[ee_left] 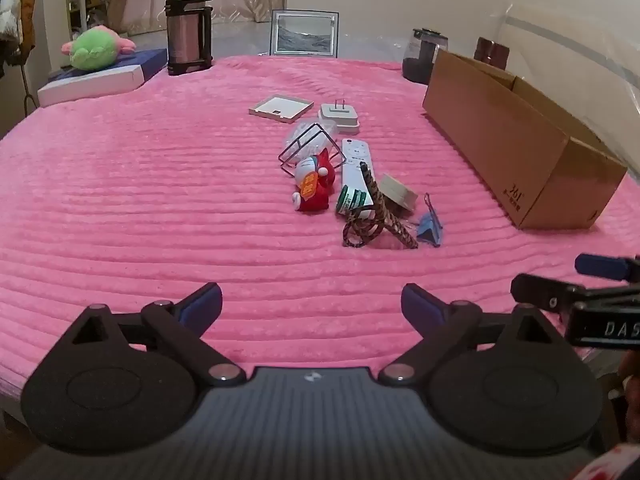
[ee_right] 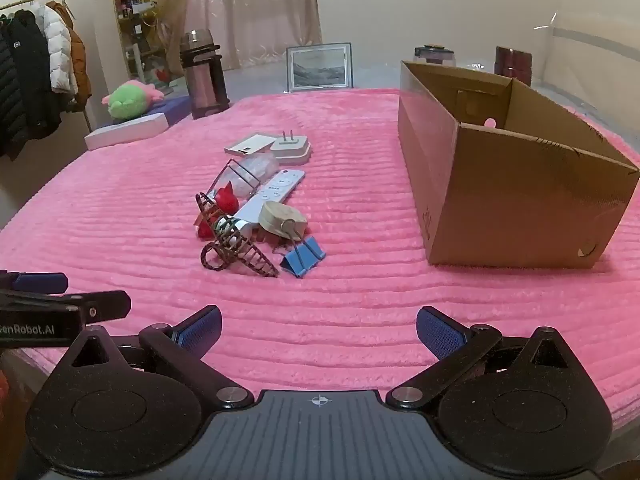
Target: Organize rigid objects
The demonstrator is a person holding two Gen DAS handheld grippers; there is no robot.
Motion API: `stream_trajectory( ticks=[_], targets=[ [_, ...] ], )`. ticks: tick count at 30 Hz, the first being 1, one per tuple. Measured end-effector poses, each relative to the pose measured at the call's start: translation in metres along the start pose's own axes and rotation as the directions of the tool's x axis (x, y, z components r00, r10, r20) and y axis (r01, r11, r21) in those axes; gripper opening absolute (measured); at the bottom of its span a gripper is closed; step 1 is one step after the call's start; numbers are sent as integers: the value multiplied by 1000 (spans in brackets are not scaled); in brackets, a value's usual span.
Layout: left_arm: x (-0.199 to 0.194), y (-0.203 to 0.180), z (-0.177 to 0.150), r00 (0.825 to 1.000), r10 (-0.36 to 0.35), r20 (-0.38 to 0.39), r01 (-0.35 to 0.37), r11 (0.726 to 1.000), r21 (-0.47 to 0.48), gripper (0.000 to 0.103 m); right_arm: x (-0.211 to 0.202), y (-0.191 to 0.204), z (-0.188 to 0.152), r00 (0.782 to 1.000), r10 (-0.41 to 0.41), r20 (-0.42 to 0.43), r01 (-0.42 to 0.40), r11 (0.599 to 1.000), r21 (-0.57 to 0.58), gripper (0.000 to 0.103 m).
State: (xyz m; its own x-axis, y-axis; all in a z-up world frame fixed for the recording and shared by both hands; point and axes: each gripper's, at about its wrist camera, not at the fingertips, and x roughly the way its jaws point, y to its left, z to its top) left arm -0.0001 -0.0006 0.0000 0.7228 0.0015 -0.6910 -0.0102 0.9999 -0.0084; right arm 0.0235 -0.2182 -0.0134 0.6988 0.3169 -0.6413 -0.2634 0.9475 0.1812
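Observation:
A pile of small objects lies mid-table on the pink cloth: a brown hair claw (ee_left: 380,216) (ee_right: 236,248), a blue binder clip (ee_left: 430,230) (ee_right: 304,258), a white remote (ee_left: 356,162) (ee_right: 272,196), a red toy (ee_left: 314,186), a white plug adapter (ee_left: 339,117) (ee_right: 291,147), a beige tape roll (ee_right: 282,218), a wire stand (ee_left: 310,146). An open cardboard box (ee_left: 516,148) (ee_right: 504,188) stands to the right. My left gripper (ee_left: 312,308) and right gripper (ee_right: 318,330) are both open and empty, near the front edge, short of the pile.
A steel thermos (ee_left: 188,26), a framed picture (ee_left: 305,33), a dark jar (ee_left: 424,56) and a green plush on a flat box (ee_left: 96,50) stand along the back. A coat rack (ee_right: 32,76) is at far left.

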Motion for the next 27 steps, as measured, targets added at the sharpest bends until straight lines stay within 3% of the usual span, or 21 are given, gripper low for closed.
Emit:
stream_trajectory(
  ticks=[5,8,27],
  targets=[
    [5,-9,1,1000,9,-10,-9,1000,19,94,-1,0,0,1000,-2,0,2,1000,0,101],
    [0,5,-2,999,-41,11,41,998,-38,94,0,-1,0,1000,3,-5,-3,1000,4,101],
    [1,0,-1,1000,-28,1,28,999,-27,94,-1,-4,-1,1000,-6,-6,6,1000,-2,101]
  ],
)
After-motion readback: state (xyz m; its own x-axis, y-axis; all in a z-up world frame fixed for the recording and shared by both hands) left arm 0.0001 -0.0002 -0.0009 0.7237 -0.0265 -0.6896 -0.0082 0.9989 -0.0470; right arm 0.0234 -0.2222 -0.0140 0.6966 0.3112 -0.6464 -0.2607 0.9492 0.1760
